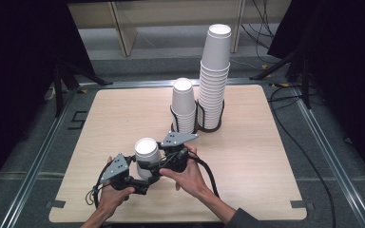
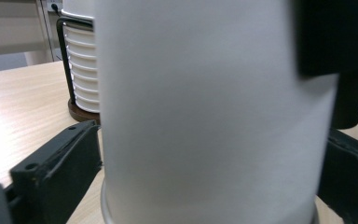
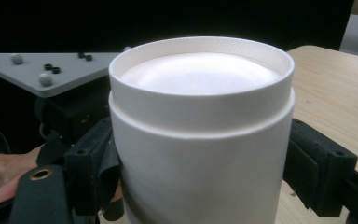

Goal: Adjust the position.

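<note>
White paper cup (image 1: 147, 151) stands upside down on the tabletop (image 1: 247, 161), near its front edge, between both tools. Left tool (image 1: 140, 176) has its jaws spread wide around the cup's base; right tool (image 1: 164, 156) grips the cup's sides.

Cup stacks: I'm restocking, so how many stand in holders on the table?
2: a short stack and, right beside it, a tall stack, both at the table's far side. One loose upside-down cup sits between the grippers.
</note>
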{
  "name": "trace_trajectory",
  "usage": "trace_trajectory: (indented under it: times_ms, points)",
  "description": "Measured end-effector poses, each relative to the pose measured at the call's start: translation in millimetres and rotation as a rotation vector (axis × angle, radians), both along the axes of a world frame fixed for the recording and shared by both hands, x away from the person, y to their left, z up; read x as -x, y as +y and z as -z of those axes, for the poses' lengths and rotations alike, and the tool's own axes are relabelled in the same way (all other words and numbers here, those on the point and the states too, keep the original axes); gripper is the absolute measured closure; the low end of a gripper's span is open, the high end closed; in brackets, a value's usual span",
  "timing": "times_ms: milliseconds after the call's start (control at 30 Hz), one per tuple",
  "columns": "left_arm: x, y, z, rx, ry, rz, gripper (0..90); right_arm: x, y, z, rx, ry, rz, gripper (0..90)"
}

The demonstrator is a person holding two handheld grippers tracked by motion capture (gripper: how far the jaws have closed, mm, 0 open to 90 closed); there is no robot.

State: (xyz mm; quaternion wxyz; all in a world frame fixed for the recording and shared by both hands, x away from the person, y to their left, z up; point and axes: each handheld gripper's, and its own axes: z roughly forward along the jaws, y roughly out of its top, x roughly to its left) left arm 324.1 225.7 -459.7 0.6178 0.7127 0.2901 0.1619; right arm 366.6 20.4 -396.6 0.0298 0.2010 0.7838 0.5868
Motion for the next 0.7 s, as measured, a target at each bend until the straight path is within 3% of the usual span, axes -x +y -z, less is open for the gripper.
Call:
trace_trajectory:
  times_ms: [67, 167, 200, 267, 300, 367, 467, 500, 533, 567, 600, 633, 667, 700]
  points:
    - [-1.1, 0.1, 0.8, 0.017, -0.007, 0.009, 0.1, 0.9, 0.2, -0.6, -0.012, 0.003, -0.01, 20.7]
    - [1.4, 1.9, -1.6, -0.017, -0.012, 0.011, 5.8, -0.1, -0.2, -0.3, -0.022, -0.003, -0.012, 20.4]
    - [0.5, 0.9, -1.1, -0.004, -0.039, 0.031, 7.5, 0.1, -1.5, -0.9, -0.009, 0.012, -0.014, 20.4]
    - [2.6, 1.4, -3.0, -0.031, -0.029, 0.02, 10.0, -1.0, -1.8, -0.3, -0.021, 0.015, -0.02, 19.9]
    - [2.2, 1.8, -3.8, -0.052, -0.043, 0.023, 10.5, -1.1, -2.1, -0.3, -0.024, 0.015, -0.019, 19.7]
    - [3.0, 1.2, -4.7, -0.078, -0.045, 0.021, 11.5, -1.2, -4.6, -2.2, 0.01, 0.036, -0.028, 19.1]
    - [1.8, 2.4, -5.6, -0.075, -0.062, 0.025, 12.1, -4.2, -8.7, -4.8, 0.019, 0.043, -0.037, 14.9]
    - [2.3, 4.7, -7.2, -0.111, -0.058, 0.013, 12.3, -3.9, -10.3, -6.5, 0.003, 0.061, -0.041, 15.5]
    - [2.3, 4.7, -7.2, -0.111, -0.058, 0.013, 12.4, -3.9, -10.3, -6.5, 0.003, 0.061, -0.041, 15.5]
    - [1.0, 5.7, -7.3, -0.137, -0.08, 0.002, 12.5, -5.3, -17.8, -13.4, 0.031, 0.059, -0.045, 15.3]
    - [1.0, 5.7, -7.3, -0.137, -0.08, 0.002, 12.6, -6.9, -20.5, -15.9, 0.043, 0.04, -0.053, 15.3]
    - [1.5, 7.0, -8.4, -0.192, -0.1, -0.008, 12.6, -6.9, -20.5, -15.9, 0.043, 0.04, -0.053, 15.3]
    - [2.3, 7.2, -8.7, -0.248, -0.107, -0.011, 12.7, -7.2, -26.2, -21.0, 0.077, 0.035, -0.063, 15.3]
    - [3.1, 6.7, -8.9, -0.27, -0.107, -0.02, 12.8, -7.1, -28.8, -23.4, 0.094, 0.024, -0.07, 15.3]
